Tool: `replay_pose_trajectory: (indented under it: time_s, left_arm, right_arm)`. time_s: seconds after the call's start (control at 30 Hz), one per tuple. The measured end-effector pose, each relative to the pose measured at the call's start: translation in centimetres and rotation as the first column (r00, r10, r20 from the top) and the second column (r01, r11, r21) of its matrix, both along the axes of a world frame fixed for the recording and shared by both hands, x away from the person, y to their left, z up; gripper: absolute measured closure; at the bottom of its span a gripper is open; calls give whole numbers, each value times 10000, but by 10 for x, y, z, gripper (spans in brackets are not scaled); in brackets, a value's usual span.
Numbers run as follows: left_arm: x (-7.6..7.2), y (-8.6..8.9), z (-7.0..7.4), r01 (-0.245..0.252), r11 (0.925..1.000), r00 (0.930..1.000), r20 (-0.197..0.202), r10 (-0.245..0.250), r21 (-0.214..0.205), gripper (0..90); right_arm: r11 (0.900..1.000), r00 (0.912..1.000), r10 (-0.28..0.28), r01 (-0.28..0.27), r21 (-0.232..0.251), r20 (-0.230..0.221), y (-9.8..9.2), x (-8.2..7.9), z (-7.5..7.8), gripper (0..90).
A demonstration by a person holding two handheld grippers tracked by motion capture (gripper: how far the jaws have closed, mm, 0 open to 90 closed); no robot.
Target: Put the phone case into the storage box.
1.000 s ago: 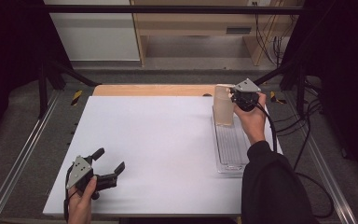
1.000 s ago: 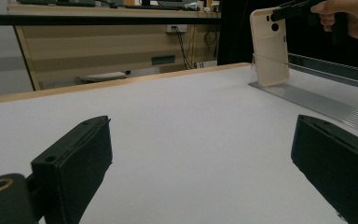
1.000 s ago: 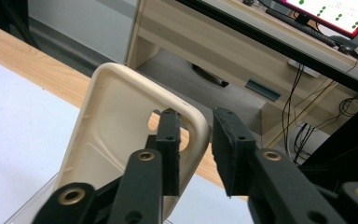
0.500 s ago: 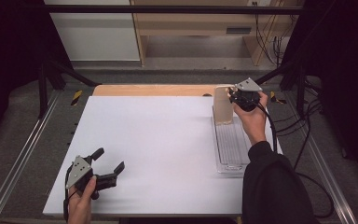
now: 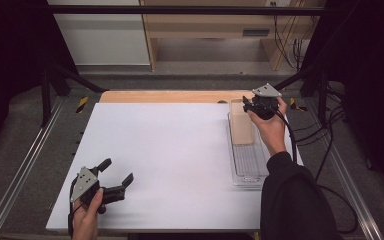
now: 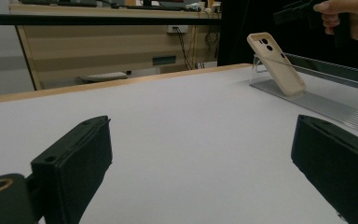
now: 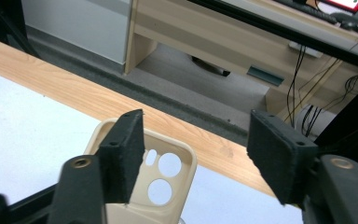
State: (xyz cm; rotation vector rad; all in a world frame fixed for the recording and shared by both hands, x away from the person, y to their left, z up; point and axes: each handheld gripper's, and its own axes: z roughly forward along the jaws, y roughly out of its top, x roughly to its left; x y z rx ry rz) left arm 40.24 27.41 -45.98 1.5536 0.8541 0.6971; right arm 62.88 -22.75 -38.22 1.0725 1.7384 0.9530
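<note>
We have the beige phone case propped at a tilt on the clear stand, up by the far right corner of the worktop, its camera cut-outs at the raised end. Our right tongs hang just over that top edge, and their jaws have just been opening: in the right gripper view the two black pads stand apart above the case, neither one pressing on it, nothing clamped between them. So we read this as the let-go step, the case set down on the stand and our grip coming off it.

Down at the near left corner, our left tongs hover just above the bare worktop, jaws spread wide with only white surface between them in the left gripper view, the case leaning well apart on its stand.

Next, we'd judge, the right tongs need to lift straight up and clear, jaws kept wide, so that no pad clips the case's top edge and tips it off the stand.
</note>
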Motion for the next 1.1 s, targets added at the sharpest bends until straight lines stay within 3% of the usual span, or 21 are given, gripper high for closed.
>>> replay_pose_trajectory:
  time_s: [0.43,0.67,0.9,1.1]
  left_arm:
    - [0,0,0,1,10000,10000,-1,-1,-15,46]
    - [0,0,0,6,10000,10000,-23,-6,-40,46]
    - [0,0,0,3,10000,10000,-42,-3,-31,45]
    - [0,0,0,-8,10000,10000,-15,8,-32,44]
  right_arm:
    - [9990,9984,-167,189,405,-540,1,-4,4,134]
    - [9979,9967,-169,217,611,-792,4,-7,7,65]
    - [9914,9925,-2,162,1301,-1226,7,-11,12,58]
    - [9765,9863,344,12,2153,-1614,10,-13,16,54]
